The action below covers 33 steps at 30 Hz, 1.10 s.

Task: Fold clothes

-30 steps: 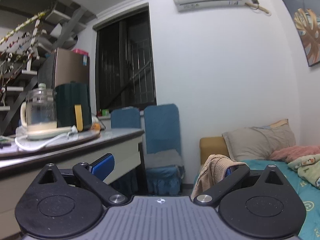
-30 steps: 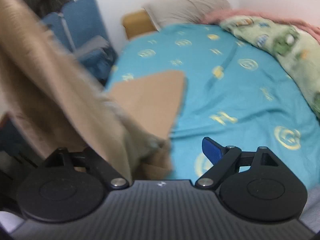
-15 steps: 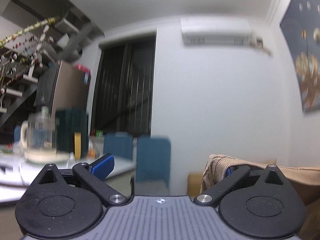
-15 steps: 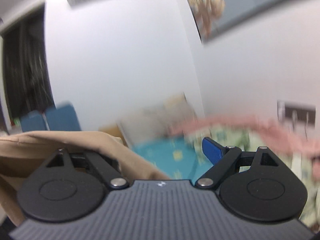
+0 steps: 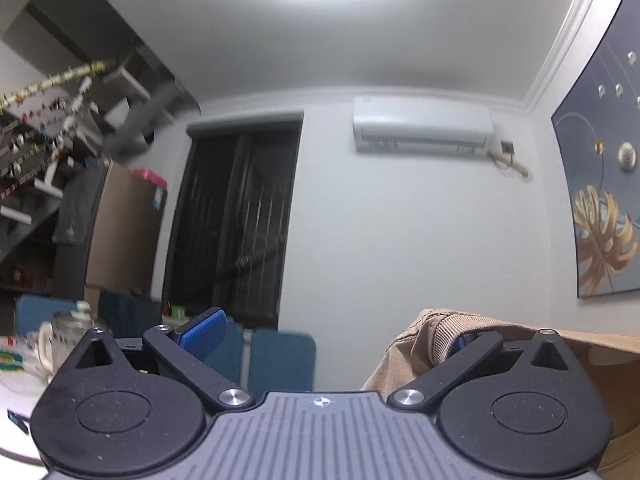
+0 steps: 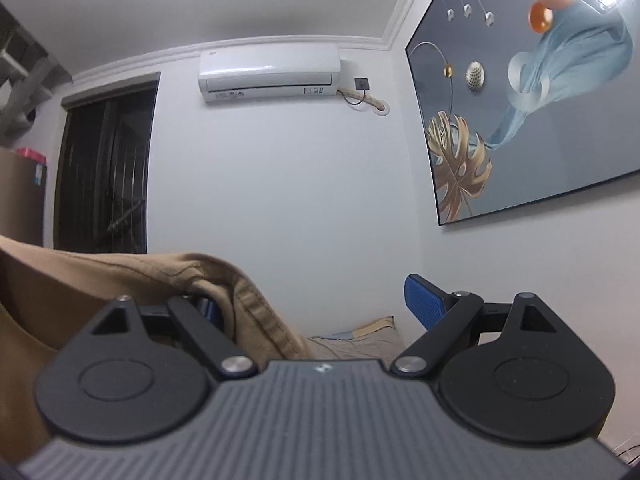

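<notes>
Left wrist view: your left gripper [image 5: 320, 332] is tilted up toward the ceiling, fingers spread wide. The tan garment [image 5: 432, 340] is only draped over the right-side finger, its ribbed edge hooked there, nothing pinching it. The left-side blue pad [image 5: 202, 334] is bare. Risk: w/ no clamp, a quick swing or tilt could let the cloth slide off.

Right wrist view: your right gripper [image 6: 316, 304] is also splayed apart, aimed at the wall below the AC unit [image 6: 270, 70]. The garment hangs off its left-side finger, stitched hem bunched up; the other pad [image 6: 424, 300] is free. Same risk here. If one side drops first, the cloth prob. lands crumpled on the bed [image 6: 360, 332] and you'd have to re-spread it. The bed is barely in view, so you can't judge the landing spot.
</notes>
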Each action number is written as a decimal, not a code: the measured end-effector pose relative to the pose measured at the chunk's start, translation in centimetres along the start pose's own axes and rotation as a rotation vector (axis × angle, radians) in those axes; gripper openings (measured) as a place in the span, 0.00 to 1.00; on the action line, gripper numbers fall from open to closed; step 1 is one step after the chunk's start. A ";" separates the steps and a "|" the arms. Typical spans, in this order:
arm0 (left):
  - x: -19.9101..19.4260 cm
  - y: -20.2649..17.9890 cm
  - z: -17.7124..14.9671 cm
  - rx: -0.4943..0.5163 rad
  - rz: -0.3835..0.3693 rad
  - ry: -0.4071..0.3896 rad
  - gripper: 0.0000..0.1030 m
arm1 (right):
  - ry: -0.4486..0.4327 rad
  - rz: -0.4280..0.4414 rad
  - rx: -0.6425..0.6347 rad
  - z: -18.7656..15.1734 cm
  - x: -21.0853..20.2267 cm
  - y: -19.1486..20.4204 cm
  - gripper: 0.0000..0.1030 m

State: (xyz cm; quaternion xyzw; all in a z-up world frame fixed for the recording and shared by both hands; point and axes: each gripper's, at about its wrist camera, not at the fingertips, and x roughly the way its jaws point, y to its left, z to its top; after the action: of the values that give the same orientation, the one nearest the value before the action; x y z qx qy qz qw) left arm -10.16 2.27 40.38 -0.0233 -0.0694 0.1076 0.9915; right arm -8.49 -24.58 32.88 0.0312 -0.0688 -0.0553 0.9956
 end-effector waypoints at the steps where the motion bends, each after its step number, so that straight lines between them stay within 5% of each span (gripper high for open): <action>1: 1.3 -0.4 -0.9 0.002 -0.008 0.029 1.00 | 0.022 -0.003 -0.001 -1.2 1.1 -0.2 0.86; 6: 10.0 -3.1 -8.2 0.060 -0.023 0.144 1.00 | 0.148 -0.012 0.019 -8.2 8.6 -1.0 0.86; 13: 26.6 -7.6 -20.7 0.124 0.020 0.246 1.00 | 0.276 -0.030 0.071 -19.4 25.2 -0.3 0.86; 20: 43.5 -12.4 -38.2 0.176 0.032 0.355 1.00 | 0.379 -0.096 0.068 -33.5 42.3 -0.6 0.86; 25: 54.1 -15.2 -54.2 0.239 -0.010 0.567 1.00 | 0.606 -0.132 0.057 -47.0 53.5 -2.1 0.86; 30: 60.1 -16.2 -64.4 0.211 -0.049 0.825 0.98 | 0.945 -0.107 0.003 -58.3 60.9 -3.2 0.86; 33: 62.0 -16.7 -67.9 0.246 -0.090 1.009 0.99 | 1.125 -0.017 -0.072 -61.5 62.4 -2.9 0.86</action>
State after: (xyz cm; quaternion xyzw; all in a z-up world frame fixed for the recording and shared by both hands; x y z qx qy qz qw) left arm 63.01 -2.71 -17.54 0.0473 0.4292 0.0476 0.9007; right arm 61.23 -31.26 -19.79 0.0226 0.4748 -0.0403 0.8789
